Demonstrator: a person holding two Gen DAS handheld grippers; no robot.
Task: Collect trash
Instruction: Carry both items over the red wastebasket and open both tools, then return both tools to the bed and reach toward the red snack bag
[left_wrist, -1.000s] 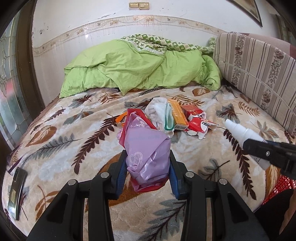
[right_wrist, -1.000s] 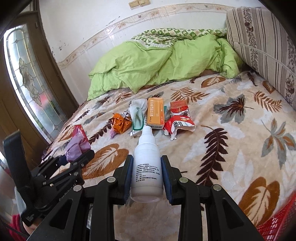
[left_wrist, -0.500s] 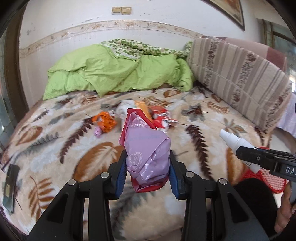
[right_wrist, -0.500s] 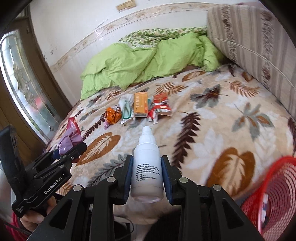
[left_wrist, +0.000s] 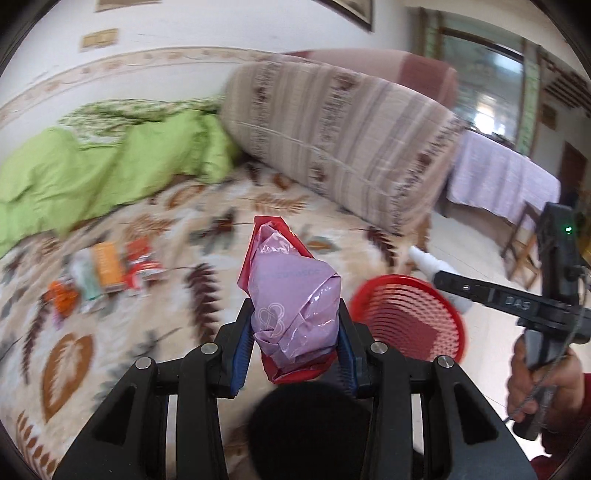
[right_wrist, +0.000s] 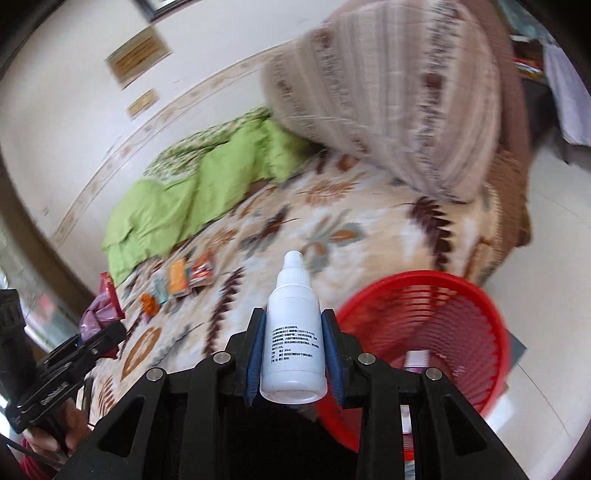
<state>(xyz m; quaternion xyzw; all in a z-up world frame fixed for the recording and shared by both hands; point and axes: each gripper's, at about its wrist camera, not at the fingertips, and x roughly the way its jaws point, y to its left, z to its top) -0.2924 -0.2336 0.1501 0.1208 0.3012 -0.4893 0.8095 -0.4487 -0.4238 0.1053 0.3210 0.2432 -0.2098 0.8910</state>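
— What's the room look like from where you stand?

— Mostly bed (right_wrist: 369, 221), covered in a cream blanket with brown leaf prints. A big striped bolster (left_wrist: 332, 140) lies along its far side, and a rumpled green duvet (left_wrist: 92, 173) is bunched against the wall. Both views are blurred, so fine detail is lost.

— And the bin?

— A red mesh basket (right_wrist: 461, 314) sits on the floor just beside the bed's edge. Something pale lies inside it, but I can't tell what.

— What's still on the blanket?

— A small cluster of litter (left_wrist: 107, 273) well away from the basket: an orange box, red-and-white wrappers, a crumpled orange piece, something pale green. They lie touching or nearly so.

— What are the tools doing?

— The left gripper (left_wrist: 295, 332) is clamped on a crumpled lilac plastic bag (left_wrist: 291, 295) with a red wrapper tucked behind it, blue pads pressed to both sides, held near the basket's rim. The right gripper (right_wrist: 293, 354) squeezes a white dropper bottle (right_wrist: 293, 332), upright, cap pointing away, printed label facing the camera. From the left view that bottle hangs above the basket's far rim.
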